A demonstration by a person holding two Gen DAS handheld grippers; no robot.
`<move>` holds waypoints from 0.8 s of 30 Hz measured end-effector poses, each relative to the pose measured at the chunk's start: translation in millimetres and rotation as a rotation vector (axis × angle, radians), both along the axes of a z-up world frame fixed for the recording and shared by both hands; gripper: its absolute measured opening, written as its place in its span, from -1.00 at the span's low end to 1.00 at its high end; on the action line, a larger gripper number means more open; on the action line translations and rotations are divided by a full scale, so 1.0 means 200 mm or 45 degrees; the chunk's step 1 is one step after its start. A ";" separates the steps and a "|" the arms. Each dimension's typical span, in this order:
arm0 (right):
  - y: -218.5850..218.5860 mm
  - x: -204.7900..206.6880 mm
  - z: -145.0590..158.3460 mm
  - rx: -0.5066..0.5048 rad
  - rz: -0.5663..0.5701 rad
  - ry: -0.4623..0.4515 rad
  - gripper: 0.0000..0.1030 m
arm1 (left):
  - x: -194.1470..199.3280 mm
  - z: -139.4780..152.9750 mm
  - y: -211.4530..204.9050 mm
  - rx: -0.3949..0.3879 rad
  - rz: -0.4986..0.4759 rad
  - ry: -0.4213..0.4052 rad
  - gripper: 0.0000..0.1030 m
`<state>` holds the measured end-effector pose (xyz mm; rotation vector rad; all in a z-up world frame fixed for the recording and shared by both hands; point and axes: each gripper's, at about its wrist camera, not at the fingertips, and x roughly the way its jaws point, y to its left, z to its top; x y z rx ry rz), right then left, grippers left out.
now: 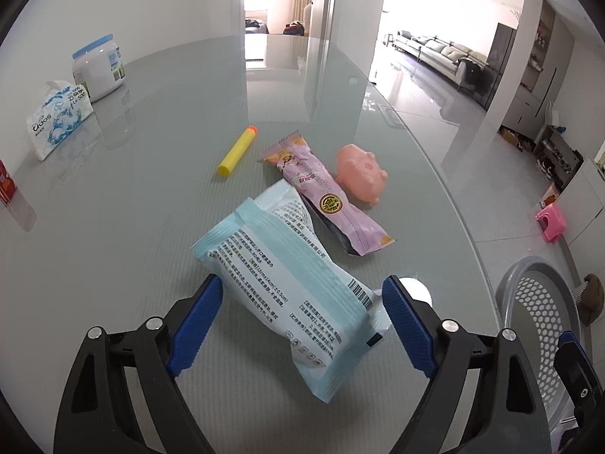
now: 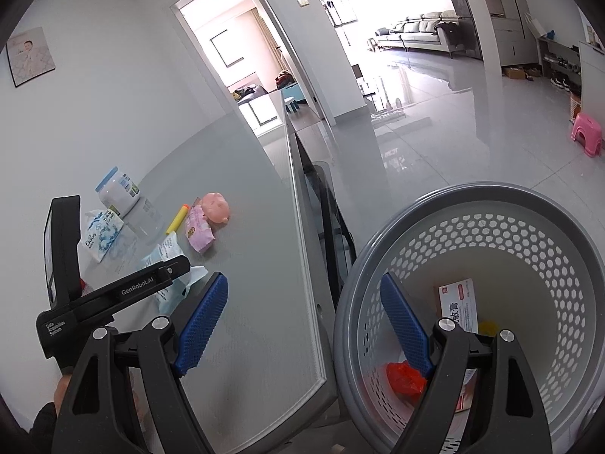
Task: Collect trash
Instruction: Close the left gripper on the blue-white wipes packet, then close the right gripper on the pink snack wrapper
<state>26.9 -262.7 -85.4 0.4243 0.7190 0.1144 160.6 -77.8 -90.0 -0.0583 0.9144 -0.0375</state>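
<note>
A light blue wipes packet [image 1: 291, 283] lies on the grey glass table [image 1: 151, 174], between the open fingers of my left gripper [image 1: 302, 295], which straddles its near half. The left pad touches or nearly touches it. Behind it lie a pink snack wrapper [image 1: 325, 196], a yellow foam dart [image 1: 237, 150] and a pink pig toy [image 1: 361, 176]. My right gripper [image 2: 304, 312] is open and empty, over the table's edge beside the grey perforated trash basket [image 2: 529, 227]. The basket holds a white box [image 2: 459, 304] and red plastic [image 2: 402, 376].
A tissue pack [image 1: 56, 121] and a white jar with blue lid [image 1: 100, 66] stand at the table's far left. A red can [image 1: 5, 183] is at the left edge. The basket [image 1: 537, 302] stands on the floor off the table's right edge. A pink stool [image 2: 586, 132] is farther off.
</note>
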 end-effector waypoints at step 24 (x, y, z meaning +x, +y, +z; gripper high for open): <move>0.34 0.11 0.07 -0.110 0.113 0.006 0.54 | -0.07 0.05 0.30 -0.115 -0.073 -0.038 -0.08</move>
